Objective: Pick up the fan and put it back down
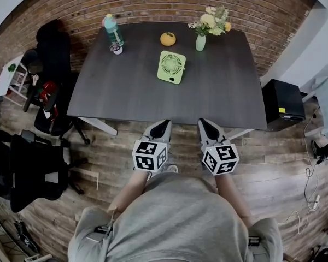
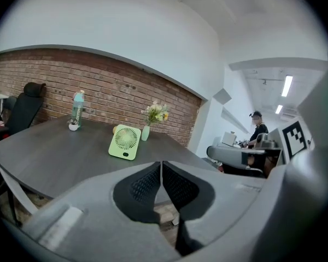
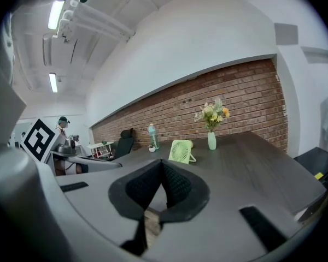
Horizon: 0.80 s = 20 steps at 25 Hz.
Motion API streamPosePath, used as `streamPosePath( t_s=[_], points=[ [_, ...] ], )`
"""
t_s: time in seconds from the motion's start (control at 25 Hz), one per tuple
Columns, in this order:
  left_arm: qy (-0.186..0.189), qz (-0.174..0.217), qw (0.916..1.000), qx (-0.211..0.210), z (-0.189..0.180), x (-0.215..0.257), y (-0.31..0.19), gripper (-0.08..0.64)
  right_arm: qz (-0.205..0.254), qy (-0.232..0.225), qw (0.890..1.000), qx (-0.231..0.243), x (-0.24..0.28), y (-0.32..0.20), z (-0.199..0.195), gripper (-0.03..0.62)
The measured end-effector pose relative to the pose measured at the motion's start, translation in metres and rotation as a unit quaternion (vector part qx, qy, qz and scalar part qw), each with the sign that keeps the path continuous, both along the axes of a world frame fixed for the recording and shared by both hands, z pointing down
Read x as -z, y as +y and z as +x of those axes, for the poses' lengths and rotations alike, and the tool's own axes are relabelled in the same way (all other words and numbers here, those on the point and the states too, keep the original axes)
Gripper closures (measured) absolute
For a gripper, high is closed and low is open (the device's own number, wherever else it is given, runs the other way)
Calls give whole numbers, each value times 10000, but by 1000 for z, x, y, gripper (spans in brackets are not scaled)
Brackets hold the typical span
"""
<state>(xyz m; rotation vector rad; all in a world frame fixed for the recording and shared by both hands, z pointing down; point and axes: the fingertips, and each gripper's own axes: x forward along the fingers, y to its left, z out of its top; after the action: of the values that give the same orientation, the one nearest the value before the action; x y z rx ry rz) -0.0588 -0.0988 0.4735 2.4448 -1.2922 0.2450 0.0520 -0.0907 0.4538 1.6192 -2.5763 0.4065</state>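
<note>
Grey-shirted torso (image 1: 175, 222) is cut off at the head view's bottom edge, and the hands are hidden beneath the marker cubes (image 1: 150, 156). Jaws together and empty, the left gripper (image 1: 160, 127) and right gripper (image 1: 209, 126) hang before the surface's (image 1: 224, 97) near edge. Well beyond them, the green fan (image 1: 171, 66) stands mid-surface; its stand is clear only in the right gripper view.

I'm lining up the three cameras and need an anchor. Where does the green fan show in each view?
Head view: the fan stands just above centre, on the far half of the table.
Left gripper view: fan left of centre, at mid-height.
Right gripper view: fan just right of centre.
Shared landmark: the flower vase, right of the fan in every view.
</note>
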Motion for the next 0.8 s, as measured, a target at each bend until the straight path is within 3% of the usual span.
streamPosePath(
  t_s=[0.36, 0.52, 0.8],
  points=[
    [-96, -13, 9999, -64, -1, -6, -46, 532, -54, 25, 9999, -150, -8, -42, 3, 587],
    [-60, -26, 9998, -166, -3, -8, -57, 508, -111, -24, 9999, -96, -11, -54, -3, 485],
    [-74, -15, 9995, -299, -8, -11, -71, 360, -196, -52, 9998, -55, -17, -68, -9, 362]
  ],
)
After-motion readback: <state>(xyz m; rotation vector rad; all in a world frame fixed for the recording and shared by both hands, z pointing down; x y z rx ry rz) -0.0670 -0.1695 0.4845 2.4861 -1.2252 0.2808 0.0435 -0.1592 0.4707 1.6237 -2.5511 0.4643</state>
